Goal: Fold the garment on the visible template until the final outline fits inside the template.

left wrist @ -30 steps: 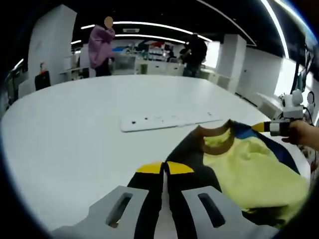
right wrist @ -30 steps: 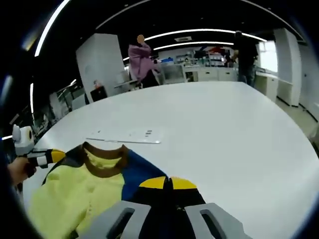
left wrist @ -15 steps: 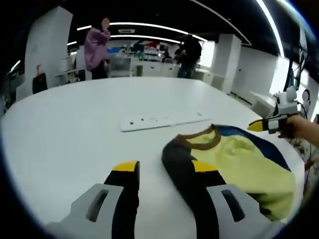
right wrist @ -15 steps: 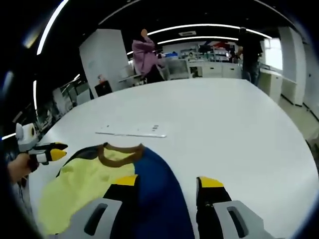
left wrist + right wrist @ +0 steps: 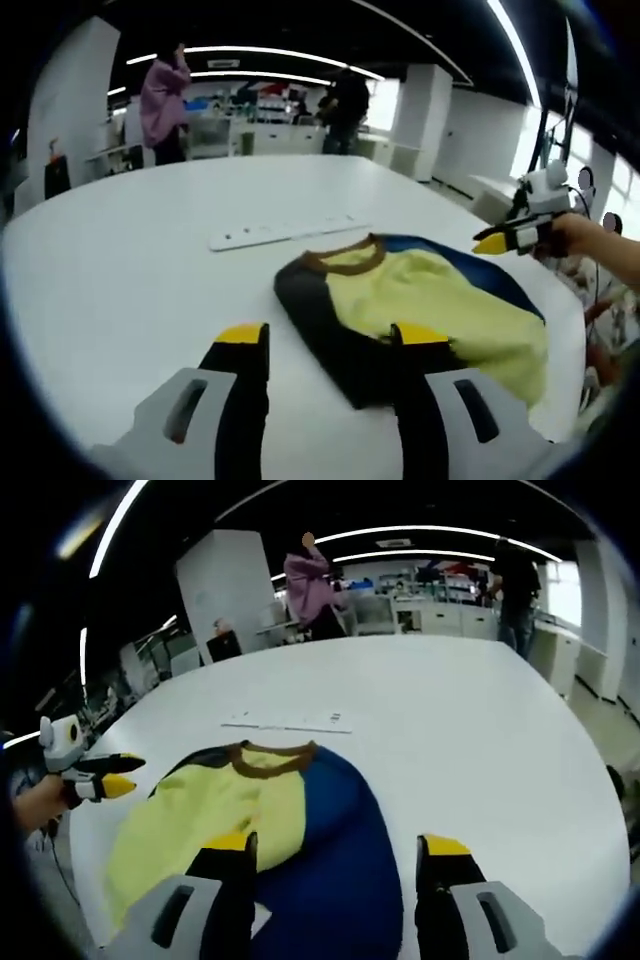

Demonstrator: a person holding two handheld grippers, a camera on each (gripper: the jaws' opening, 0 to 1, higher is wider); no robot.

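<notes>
The garment (image 5: 430,310) lies flat on the white table (image 5: 120,260). It has a yellow body, a brown collar, a dark sleeve side and a blue side. My left gripper (image 5: 332,340) is open, its jaws straddling the dark edge without holding it. At the right, a hand holds the right gripper (image 5: 505,238) above the blue edge. In the right gripper view the garment (image 5: 220,800) spreads under my open right gripper (image 5: 336,845), above the blue part. The left gripper (image 5: 105,773) hangs at the left, tips apart.
A flat white strip (image 5: 285,230) lies on the table beyond the collar, also visible as a strip (image 5: 285,721) in the right gripper view. Two people stand far back, one in pink (image 5: 160,95), one in dark clothes (image 5: 345,100). The table edge (image 5: 600,810) curves at the right.
Both grippers were shut on the garment's edges a second ago. They have opened, let go and drawn back, and the garment now rests on the table.
</notes>
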